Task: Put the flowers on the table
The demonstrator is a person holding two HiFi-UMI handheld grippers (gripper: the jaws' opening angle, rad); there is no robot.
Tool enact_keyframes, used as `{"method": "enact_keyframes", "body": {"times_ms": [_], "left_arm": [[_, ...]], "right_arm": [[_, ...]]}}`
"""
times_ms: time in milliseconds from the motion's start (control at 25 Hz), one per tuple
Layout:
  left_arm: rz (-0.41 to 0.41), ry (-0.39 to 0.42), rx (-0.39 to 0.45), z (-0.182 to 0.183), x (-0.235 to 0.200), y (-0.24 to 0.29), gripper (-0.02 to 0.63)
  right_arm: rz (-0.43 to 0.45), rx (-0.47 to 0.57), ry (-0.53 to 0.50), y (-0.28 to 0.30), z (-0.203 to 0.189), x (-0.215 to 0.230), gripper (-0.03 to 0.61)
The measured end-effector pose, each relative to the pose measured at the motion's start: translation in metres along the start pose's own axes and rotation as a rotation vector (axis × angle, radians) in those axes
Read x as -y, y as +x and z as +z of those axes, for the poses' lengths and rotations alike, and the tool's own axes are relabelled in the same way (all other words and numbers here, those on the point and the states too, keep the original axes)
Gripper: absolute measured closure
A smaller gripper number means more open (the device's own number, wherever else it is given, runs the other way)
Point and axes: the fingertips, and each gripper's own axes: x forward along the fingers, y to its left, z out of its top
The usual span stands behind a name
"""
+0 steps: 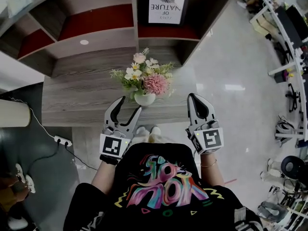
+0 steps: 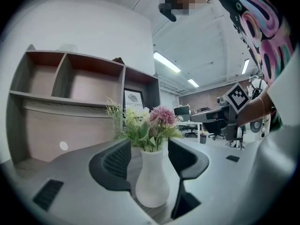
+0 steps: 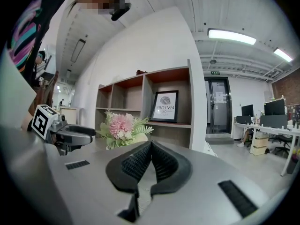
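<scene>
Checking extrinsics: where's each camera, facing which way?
Head view: on head, steeply down at table, flowers; left claw, right claw, forearms, shirt show.
Left gripper view: on left claw, facing the vase between its open jaws; right claw shows.
Right gripper view: on right claw, facing the shelf; jaws shut; left claw shows.
All three share the flowers.

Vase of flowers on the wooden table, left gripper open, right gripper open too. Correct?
No: the right gripper is shut, empty, per the right gripper view. The vase of flowers is on the wooden table; the left gripper is open.
</scene>
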Motion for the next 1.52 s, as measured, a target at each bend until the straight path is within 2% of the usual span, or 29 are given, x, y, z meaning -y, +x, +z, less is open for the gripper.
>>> {"method": "enact_keyframes", "body": {"times_ms": [160, 320, 600, 720, 840, 920, 1080, 1520], "left_arm": [[0.020, 0.005, 0.025, 0.021, -0.003, -0.002, 0.394], [-0.001, 0.046, -0.023, 0.024, -0.004, -0.004, 0.416], [0.032, 0.045, 0.004, 0.043, -0.010, -0.003, 0.493], [0.019, 0.039, 0.018, 0.050, -0.007, -0.002, 0.554], [0.001, 0.021, 0.027, 0.054, -0.005, 0.000, 0.575], [0.002, 0.022, 0.020, 0.055, -0.005, 0.001, 0.580], [0.020, 0.042, -0.006, 0.054, -0.010, 0.004, 0.584], [-0.009, 0.053, -0.012, 0.052, -0.012, 0.010, 0.589]], "right_arm": [[0.024, 0.060, -0.006, -0.001, 0.016, -0.002, 0.563], [0.044, 0.087, 0.001, 0.000, 0.025, -0.002, 0.563], [0.098, 0.050, -0.035, 0.001, 0.029, -0.009, 0.563], [0.102, 0.043, -0.025, 0.001, 0.033, -0.010, 0.563], [0.110, 0.067, -0.014, 0.004, 0.039, -0.011, 0.563], [0.111, 0.121, 0.001, 0.007, 0.051, -0.012, 0.563], [0.108, 0.093, 0.004, 0.008, 0.048, -0.008, 0.563], [0.099, 0.108, 0.006, 0.014, 0.051, -0.005, 0.565]]}}
